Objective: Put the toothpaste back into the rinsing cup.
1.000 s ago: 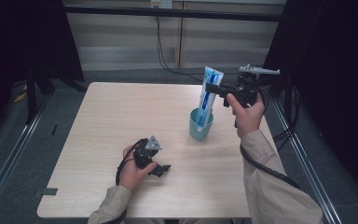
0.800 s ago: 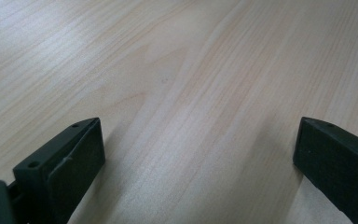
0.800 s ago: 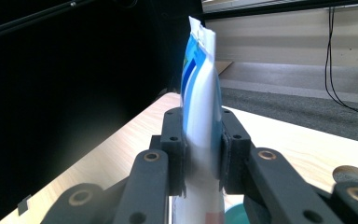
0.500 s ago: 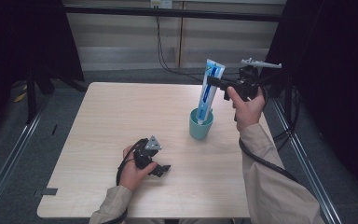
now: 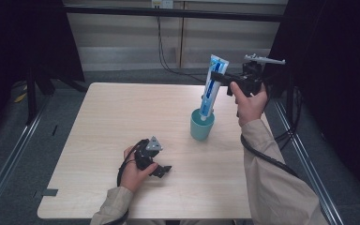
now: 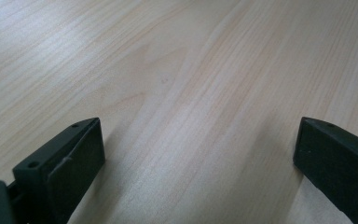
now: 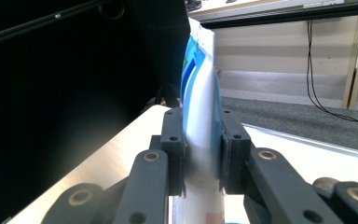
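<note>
Pale wood table (image 5: 122, 122) — dark surroundings

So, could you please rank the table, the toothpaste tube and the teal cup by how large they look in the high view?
1. table, by far the largest.
2. toothpaste tube, held raised by the right gripper, so nearer the camera.
3. teal cup, shorter but wider; close to the tube.

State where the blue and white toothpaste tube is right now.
In the high view, the blue and white toothpaste tube stands tilted at the table's right side, lower end in the teal plastic cup, gripped near its top by the right gripper.
</note>
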The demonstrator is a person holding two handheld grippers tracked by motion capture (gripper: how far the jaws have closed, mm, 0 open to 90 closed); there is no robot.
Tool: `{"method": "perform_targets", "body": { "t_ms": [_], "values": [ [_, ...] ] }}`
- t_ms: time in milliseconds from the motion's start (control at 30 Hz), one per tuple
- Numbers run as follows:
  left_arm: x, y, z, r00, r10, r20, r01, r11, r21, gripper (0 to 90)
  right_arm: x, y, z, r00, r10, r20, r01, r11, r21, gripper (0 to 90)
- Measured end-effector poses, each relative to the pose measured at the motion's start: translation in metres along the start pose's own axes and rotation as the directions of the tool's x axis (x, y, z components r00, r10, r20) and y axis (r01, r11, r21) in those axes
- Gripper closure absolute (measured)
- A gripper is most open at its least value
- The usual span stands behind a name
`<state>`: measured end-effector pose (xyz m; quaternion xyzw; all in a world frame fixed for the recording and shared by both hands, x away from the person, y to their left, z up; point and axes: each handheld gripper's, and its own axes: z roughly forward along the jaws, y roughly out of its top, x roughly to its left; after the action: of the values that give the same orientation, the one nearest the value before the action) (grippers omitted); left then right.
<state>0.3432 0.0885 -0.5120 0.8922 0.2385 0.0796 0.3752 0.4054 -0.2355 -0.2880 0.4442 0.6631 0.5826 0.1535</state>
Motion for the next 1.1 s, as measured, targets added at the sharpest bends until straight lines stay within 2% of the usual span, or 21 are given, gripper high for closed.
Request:
{"method": "perform_targets", "body": {
  "t_ms": [467, 633, 1100],
  "values": [
    [0.000, 0.000, 0.000, 1.0000, 0.000, -0.001, 0.000, 1.0000, 0.001, 1.5, -0.010, 0.002, 0.007, 0.9989, 0.004, 0.046, -0.004, 1.000, -0.012, 75.2],
    [0.000, 0.000, 0.000, 1.0000, 0.000, -0.001, 0.000, 1.0000, 0.001, 1.5, -0.013, 0.003, 0.009, 0.9990, 0.010, 0.044, -0.009, 1.000, -0.011, 75.1],
    [0.000, 0.000, 0.000, 1.0000, 0.000, -0.004, 0.000, 1.0000, 0.000, 1.5, -0.017, 0.003, 0.019, 0.9970, 0.001, 0.077, 0.000, 1.000, -0.018, 75.1]
  ]
}}
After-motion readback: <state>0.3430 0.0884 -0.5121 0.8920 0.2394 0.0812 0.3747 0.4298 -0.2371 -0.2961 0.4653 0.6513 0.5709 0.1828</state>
